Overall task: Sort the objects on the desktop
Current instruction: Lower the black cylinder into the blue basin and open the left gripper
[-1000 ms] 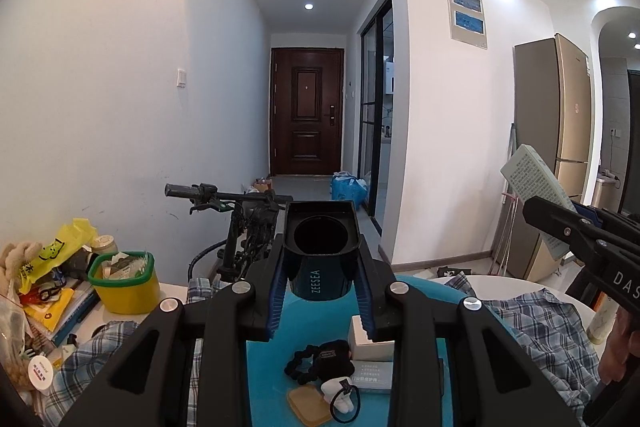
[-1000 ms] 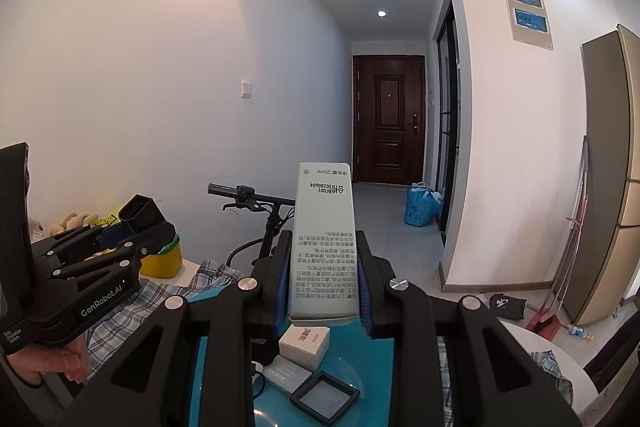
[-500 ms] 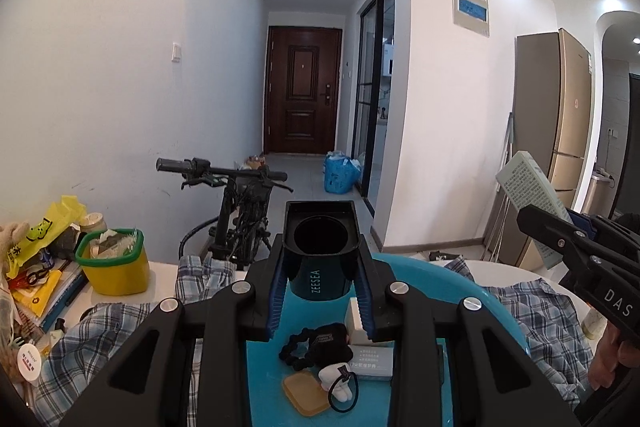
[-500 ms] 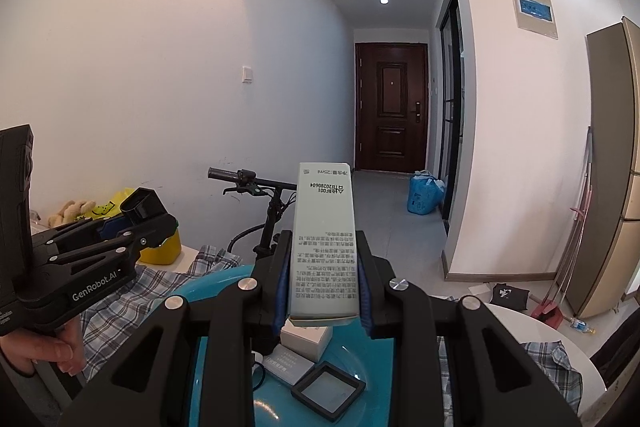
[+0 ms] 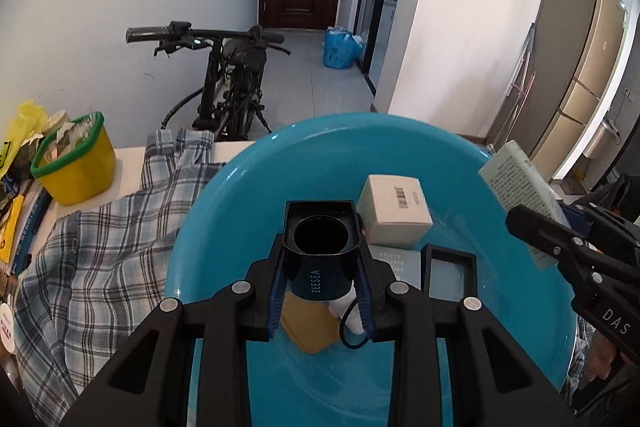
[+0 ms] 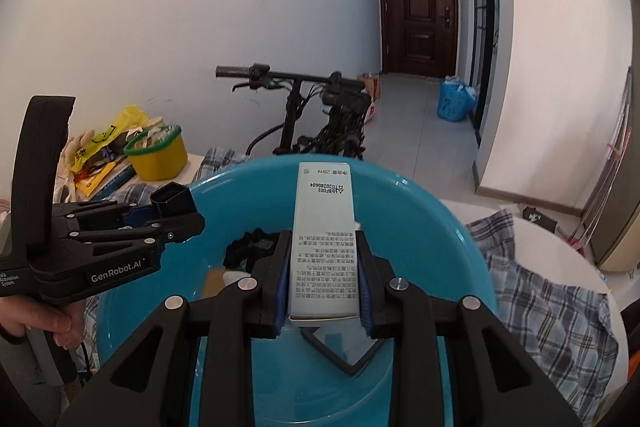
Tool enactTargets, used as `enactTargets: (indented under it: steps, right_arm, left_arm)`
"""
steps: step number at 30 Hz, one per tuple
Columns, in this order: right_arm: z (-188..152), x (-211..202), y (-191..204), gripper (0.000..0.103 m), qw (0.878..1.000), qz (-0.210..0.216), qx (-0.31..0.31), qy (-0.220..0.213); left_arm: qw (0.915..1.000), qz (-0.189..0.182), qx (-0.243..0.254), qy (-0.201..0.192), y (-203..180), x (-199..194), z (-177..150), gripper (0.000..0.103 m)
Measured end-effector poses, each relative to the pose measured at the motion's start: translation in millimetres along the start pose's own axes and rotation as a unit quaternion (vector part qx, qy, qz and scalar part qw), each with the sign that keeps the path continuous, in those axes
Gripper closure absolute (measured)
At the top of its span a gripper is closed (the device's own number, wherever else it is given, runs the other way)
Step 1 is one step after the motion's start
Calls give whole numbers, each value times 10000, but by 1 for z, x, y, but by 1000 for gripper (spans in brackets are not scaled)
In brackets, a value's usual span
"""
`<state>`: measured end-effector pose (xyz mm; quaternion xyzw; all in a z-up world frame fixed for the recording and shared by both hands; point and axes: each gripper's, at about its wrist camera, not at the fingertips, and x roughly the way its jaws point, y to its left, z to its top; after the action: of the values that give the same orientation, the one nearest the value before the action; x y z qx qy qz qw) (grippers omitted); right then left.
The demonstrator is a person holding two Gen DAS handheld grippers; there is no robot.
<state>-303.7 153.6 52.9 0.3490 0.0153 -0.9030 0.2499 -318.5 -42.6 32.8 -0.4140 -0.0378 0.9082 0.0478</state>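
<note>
Blue basin (image 5: pixel 248 187) on counter, directly below both loads. Left gripper (image 5: pixel 320 301) jaws clamped on dark ZEESEA cap (image 5: pixel 320 247); right gripper (image 6: pixel 323 301) jaws clamped on printed carton (image 6: pixel 323 239). Apparently above the rim. Advised: lower close over contents, release gently.

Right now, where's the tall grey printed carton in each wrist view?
Left wrist: tall grey carton at the right edge, clamped in the right gripper.
Right wrist: centre, upright between that gripper's fingers, over the blue basin.
Shared landmark: yellow tub with a green rim.
</note>
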Motion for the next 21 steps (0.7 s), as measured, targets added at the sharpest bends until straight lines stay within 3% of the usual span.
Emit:
enactTargets:
  steps: [2,7,21]
  right_arm:
    - [-4,12,-10,77,9994,165,211,226]
    - [-14,26,-24,77,9983,2,359,462]
    - [-12,24,-26,77,9984,-173,361,405]
  left_arm:
    - [9998,-28,-10,186,2,10,-2,71]
    - [9979,-178,-125,616,9,31,-6,71]
    - [9982,-168,-169,544,8,27,-4,71]
